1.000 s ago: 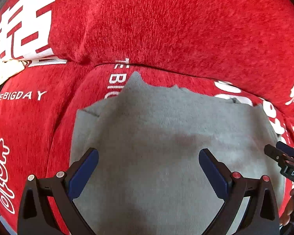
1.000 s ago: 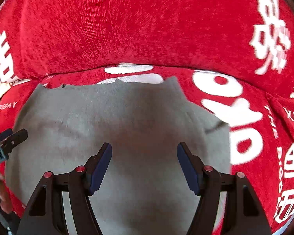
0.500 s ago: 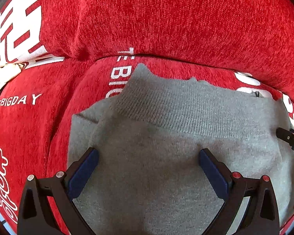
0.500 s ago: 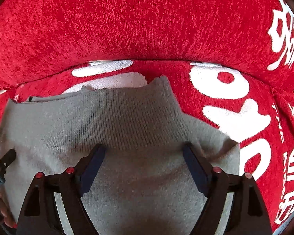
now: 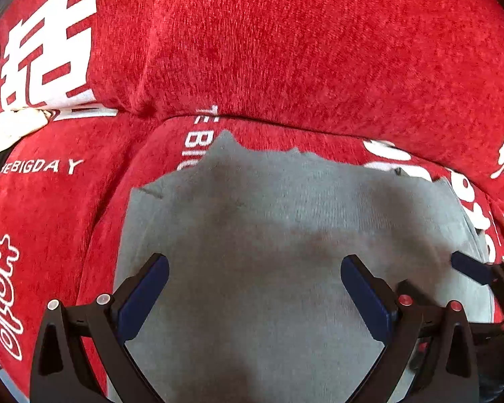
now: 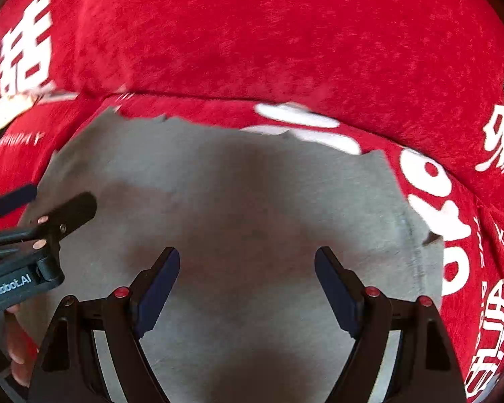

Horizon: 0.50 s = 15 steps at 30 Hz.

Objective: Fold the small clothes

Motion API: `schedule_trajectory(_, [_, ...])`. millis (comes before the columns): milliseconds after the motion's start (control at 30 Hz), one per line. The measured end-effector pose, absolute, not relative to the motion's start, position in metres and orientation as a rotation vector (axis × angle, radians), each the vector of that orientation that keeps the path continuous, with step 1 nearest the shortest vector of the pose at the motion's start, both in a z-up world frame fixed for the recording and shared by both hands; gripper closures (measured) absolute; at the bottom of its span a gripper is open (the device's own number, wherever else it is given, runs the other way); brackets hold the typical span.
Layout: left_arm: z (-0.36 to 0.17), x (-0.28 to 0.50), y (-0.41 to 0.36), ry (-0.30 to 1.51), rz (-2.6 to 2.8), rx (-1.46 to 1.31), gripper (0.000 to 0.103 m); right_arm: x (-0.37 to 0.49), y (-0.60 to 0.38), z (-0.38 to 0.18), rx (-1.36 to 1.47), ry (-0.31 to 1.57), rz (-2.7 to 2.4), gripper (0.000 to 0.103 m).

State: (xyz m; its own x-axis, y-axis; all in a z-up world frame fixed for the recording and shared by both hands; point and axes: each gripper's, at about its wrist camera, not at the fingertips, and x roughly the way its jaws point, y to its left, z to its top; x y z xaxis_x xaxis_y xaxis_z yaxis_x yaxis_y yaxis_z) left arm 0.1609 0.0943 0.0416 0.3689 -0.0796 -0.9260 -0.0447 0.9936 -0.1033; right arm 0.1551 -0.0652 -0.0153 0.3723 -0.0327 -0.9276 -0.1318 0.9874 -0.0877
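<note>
A grey knit garment (image 5: 268, 235) lies flat on a red sofa seat, its far edge near the seat's back crease. It also fills the right wrist view (image 6: 238, 194). My left gripper (image 5: 253, 288) is open and empty, hovering over the garment's left half. My right gripper (image 6: 247, 285) is open and empty over the right half. The right gripper's blue fingertip (image 5: 470, 270) shows at the right edge of the left wrist view. The left gripper (image 6: 33, 215) shows at the left of the right wrist view.
The red sofa cover (image 5: 285, 50) carries white printed characters and lettering; its backrest rises right behind the garment. A white tassel or cord (image 5: 13, 127) lies at the far left of the seat.
Both grippers drew back from the garment's far ribbed edge, so more of the grey cloth and sofa shows. Both stay open. The other gripper has come further into each view.
</note>
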Motion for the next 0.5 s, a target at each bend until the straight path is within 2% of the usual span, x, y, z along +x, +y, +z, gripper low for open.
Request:
schedule_trajectory(200, [0.016,0.151,0.098,1.255,0.015,-0.054,0.000,0.144,-0.077,-0.027,-0.160,1.210,0.078,0.017])
schedule_trajectory(500, [0.028,0.136,0.113,1.255,0.002,-0.068,0.000,0.128,-0.148,-0.016,-0.063,1.210,-0.011,0.017])
